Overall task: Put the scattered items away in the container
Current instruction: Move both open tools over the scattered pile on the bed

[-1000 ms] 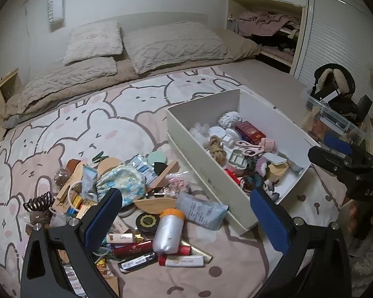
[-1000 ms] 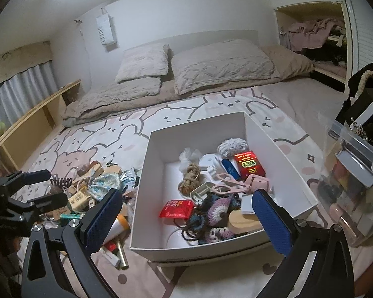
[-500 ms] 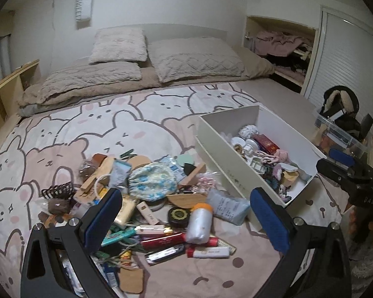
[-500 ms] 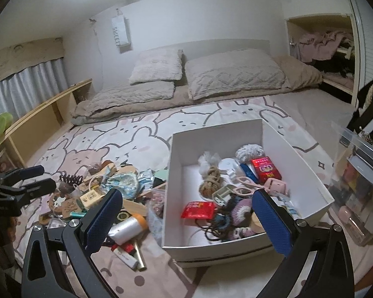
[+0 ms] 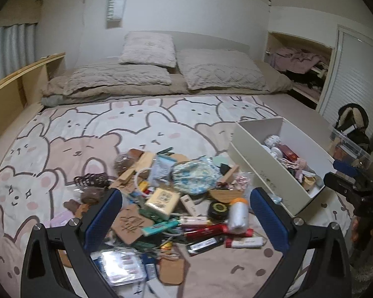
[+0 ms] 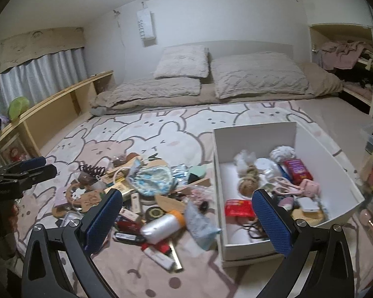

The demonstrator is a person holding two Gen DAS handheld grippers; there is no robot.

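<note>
You are over a bed spread with a soft bear-print blanket (image 5: 62, 154), and both your left gripper (image 5: 186, 219) and right gripper (image 6: 187, 219) are spread wide and hold nothing. The scattered items (image 5: 176, 198) lie heaped at lower centre of the left view: a glossy silver bottle (image 5: 238, 214), flat cardboard tags, a crumpled blue-patterned pouch (image 5: 195, 175). Farther right sits the white rectangular container (image 6: 283, 134), stiff-walled and half filled, with quilted pillows (image 5: 218, 72) beyond.

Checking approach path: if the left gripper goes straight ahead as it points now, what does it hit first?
Probably the yellow box in the pile, centred between the open left gripper fingers; depth is uncertain, the teal tube lies nearer.
</note>
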